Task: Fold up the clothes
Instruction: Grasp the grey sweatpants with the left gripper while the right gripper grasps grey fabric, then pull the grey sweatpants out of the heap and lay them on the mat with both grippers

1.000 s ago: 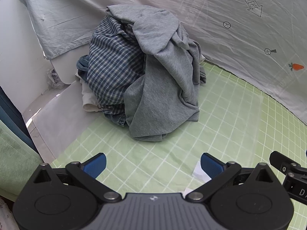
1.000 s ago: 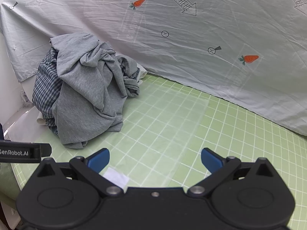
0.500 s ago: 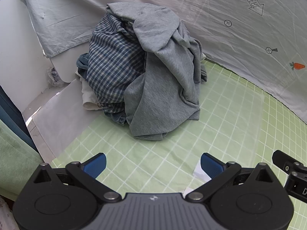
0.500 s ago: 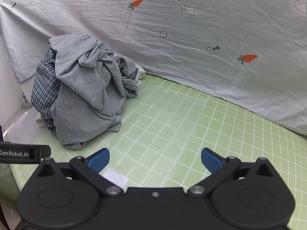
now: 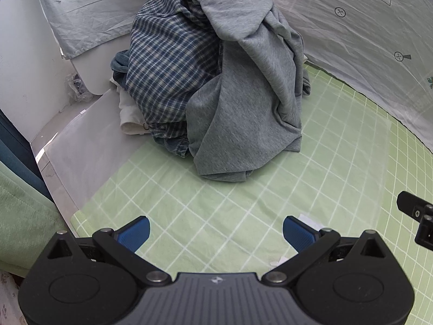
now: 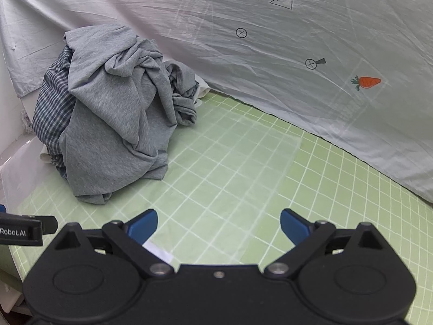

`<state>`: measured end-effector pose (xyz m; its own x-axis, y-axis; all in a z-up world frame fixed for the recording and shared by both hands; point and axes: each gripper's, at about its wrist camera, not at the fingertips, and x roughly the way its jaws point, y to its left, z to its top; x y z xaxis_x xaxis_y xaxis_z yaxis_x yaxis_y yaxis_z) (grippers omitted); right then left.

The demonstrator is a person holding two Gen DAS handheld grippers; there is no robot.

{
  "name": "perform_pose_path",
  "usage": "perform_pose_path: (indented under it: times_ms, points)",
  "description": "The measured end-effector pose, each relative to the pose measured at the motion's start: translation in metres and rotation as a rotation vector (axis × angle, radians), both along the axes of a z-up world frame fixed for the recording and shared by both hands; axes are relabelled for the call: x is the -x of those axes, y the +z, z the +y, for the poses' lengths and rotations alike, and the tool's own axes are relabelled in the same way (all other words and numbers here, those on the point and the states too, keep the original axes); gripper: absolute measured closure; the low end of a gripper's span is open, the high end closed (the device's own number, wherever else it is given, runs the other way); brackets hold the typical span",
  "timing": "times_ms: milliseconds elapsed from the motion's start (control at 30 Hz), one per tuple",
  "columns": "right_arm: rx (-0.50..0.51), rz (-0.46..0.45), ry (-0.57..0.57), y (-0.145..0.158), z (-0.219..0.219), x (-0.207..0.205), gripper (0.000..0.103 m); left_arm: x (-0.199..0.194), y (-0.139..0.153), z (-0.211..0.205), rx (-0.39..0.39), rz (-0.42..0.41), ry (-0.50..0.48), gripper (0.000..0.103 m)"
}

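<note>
Both the left gripper (image 5: 215,230) and the right gripper (image 6: 218,224) stand wide, holding nothing. The grey T-shirt (image 5: 243,103) looks soft and light; I would pinch its low hem.

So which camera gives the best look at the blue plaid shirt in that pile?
The left wrist view: the plaid shirt fills the pile's near left face, checks sharp and mostly uncovered. In the right wrist view only a narrow strip of it shows, behind the gray garment.
</note>
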<state>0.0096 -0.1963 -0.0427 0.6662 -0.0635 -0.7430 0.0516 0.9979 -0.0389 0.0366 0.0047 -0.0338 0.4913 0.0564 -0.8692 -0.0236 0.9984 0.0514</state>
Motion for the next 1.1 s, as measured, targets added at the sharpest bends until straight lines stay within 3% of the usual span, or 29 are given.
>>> perform_pose_path:
  times_ms: [233, 433, 567, 700, 733, 833, 933, 1000, 1100]
  points:
    - [0.071, -0.005, 0.088, -0.013, 0.015, -0.084, 0.018, -0.057, -0.020, 0.013, -0.016, 0.033, 0.020, 0.000]
    - [0.079, -0.030, 0.236, -0.028, 0.034, -0.167, 0.030, -0.106, -0.044, 0.024, -0.008, 0.099, 0.058, 0.000]
    - [0.094, -0.051, 0.338, -0.039, 0.049, -0.213, 0.038, -0.122, -0.058, 0.028, 0.051, 0.158, 0.093, 0.002]
    - [0.098, -0.075, 0.409, -0.048, 0.058, -0.246, 0.050, -0.136, -0.069, 0.031, 0.126, 0.215, 0.111, 0.020]
    - [0.087, -0.072, 0.419, -0.051, 0.059, -0.253, 0.058, -0.139, -0.072, 0.031, 0.148, 0.229, 0.111, 0.022]
    - [0.070, -0.065, 0.435, -0.055, 0.061, -0.267, 0.097, -0.141, -0.074, 0.030, 0.184, 0.243, 0.107, 0.036]
    - [0.073, -0.072, 0.415, -0.054, 0.059, -0.263, 0.102, -0.140, -0.076, 0.029, 0.190, 0.242, 0.101, 0.055]
    - [0.093, -0.090, 0.403, -0.051, 0.052, -0.250, 0.102, -0.137, -0.077, 0.028, 0.190, 0.233, 0.105, 0.083]
    - [0.138, -0.129, 0.376, -0.044, 0.039, -0.227, 0.102, -0.131, -0.076, 0.028, 0.196, 0.187, 0.099, 0.102]
